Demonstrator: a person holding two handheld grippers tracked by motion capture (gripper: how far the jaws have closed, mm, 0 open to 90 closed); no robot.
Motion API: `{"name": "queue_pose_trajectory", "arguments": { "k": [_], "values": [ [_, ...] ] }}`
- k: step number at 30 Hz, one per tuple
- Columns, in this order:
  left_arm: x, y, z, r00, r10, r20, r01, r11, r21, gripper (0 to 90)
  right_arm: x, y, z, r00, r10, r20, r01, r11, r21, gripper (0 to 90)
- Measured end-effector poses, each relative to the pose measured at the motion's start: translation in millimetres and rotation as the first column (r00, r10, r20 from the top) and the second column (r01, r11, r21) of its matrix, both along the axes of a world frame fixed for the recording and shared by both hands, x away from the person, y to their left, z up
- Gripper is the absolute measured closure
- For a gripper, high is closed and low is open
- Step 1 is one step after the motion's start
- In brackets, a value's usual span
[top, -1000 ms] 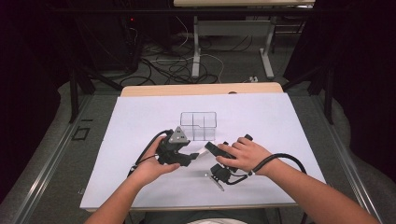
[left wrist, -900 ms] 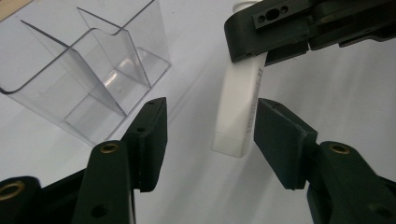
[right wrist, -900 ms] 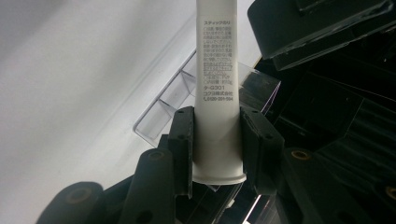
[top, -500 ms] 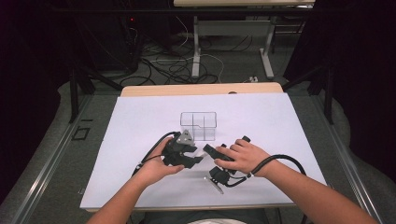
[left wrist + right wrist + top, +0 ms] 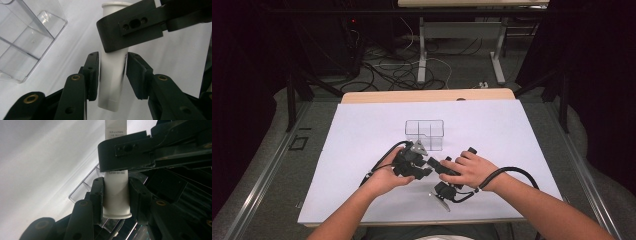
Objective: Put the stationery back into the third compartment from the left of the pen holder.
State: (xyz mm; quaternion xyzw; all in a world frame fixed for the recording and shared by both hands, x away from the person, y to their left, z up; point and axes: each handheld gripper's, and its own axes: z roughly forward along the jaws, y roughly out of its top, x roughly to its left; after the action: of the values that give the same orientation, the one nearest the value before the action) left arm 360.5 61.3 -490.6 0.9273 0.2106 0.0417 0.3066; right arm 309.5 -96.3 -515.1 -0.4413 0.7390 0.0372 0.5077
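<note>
White tube (image 5: 111,77) held by right gripper (image 5: 116,195); left gripper (image 5: 111,75) jaws just closed onto it, handover near clear box (image 5: 425,134).

Two black grippers are seen held close together near the front of a white sheet (image 5: 362,145) on the table. The left gripper (image 5: 424,167) and the right gripper (image 5: 444,167) meet tip to tip; whatever lies between them cannot be made out. A clear divided box (image 5: 425,134) stands just beyond them.
</note>
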Motion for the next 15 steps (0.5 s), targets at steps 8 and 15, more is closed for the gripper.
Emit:
{"name": "queue_pose_trajectory", "arguments": {
  "k": [8,15],
  "values": [
    [0.0,-3.9,0.1,1.0,-0.008,-0.005,0.008,0.9997,0.025,68.0,-1.3,1.4,-2.7,0.9998,0.016,0.008,-0.016,0.9999,0.001,66.6],
    [-0.1,-3.2,-0.4,1.0,-0.007,-0.007,0.007,0.9997,0.022,68.4,-1.7,2.1,-4.0,0.9998,0.02,0.008,-0.02,0.9998,0.01,66.6]
  ]
}}
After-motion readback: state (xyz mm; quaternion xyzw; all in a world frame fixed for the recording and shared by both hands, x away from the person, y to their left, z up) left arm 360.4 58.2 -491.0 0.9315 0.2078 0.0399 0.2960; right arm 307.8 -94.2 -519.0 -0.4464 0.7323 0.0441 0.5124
